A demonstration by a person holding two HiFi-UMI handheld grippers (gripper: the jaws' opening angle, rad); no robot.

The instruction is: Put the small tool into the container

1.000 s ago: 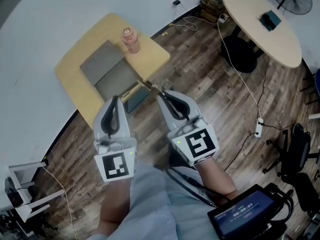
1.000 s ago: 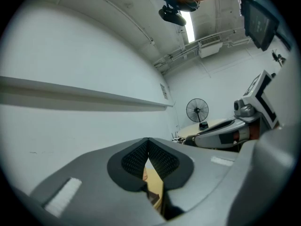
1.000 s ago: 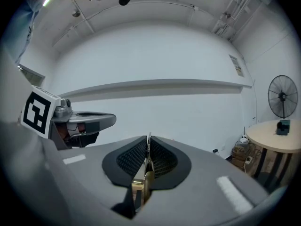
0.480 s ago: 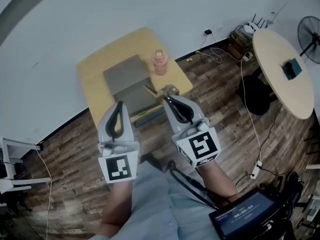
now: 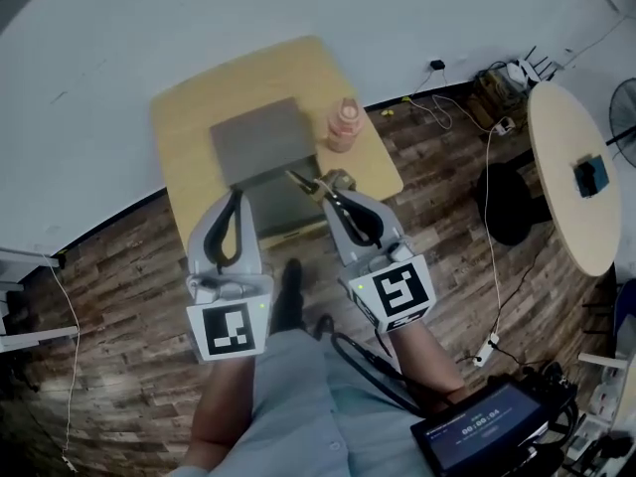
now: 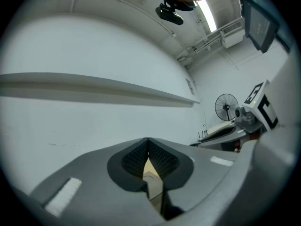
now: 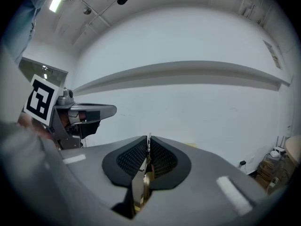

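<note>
**Above the table's near edge: small tool clamped, container just ahead**

Pinched in the right gripper [image 5: 327, 191], pads closed flat on the small tool [image 5: 300, 179], with a slim tip poking out past the fingertips toward the gray container [image 5: 260, 137]. Shows in the right gripper view as a thin metal strip held edge-on between the ribbed pads, barely clearing their tips. Cannot be named more closely than that. Tip apparently over the container's near part; height above it not clear.

Left gripper [image 5: 236, 198] alongside, near the container's near-left corner, jaws drawn together at the tips, nothing seen gripped between them.

Container lying on the light wooden table [image 5: 189, 117], with a pinkish bottle [image 5: 342, 125] upright just beside its right edge.

Handling, as a judgement only:
- **Weight and stiffness:** probably light and stiff, going by the thin metal.
- **Grip:** probably slick as well, so apt to pivot or slide if pinched near one end. Best taken on the flat faces, toward mid-length, with steady pressure.
- **Release:** little fear of breakage, more of a bounce or skid if dropped from height. Bring it low over the container floor before parting the jaws.
- **Bottle:** tall and narrow, likely easy to tip with the outer side of the right gripper. Keep well off it.
</note>
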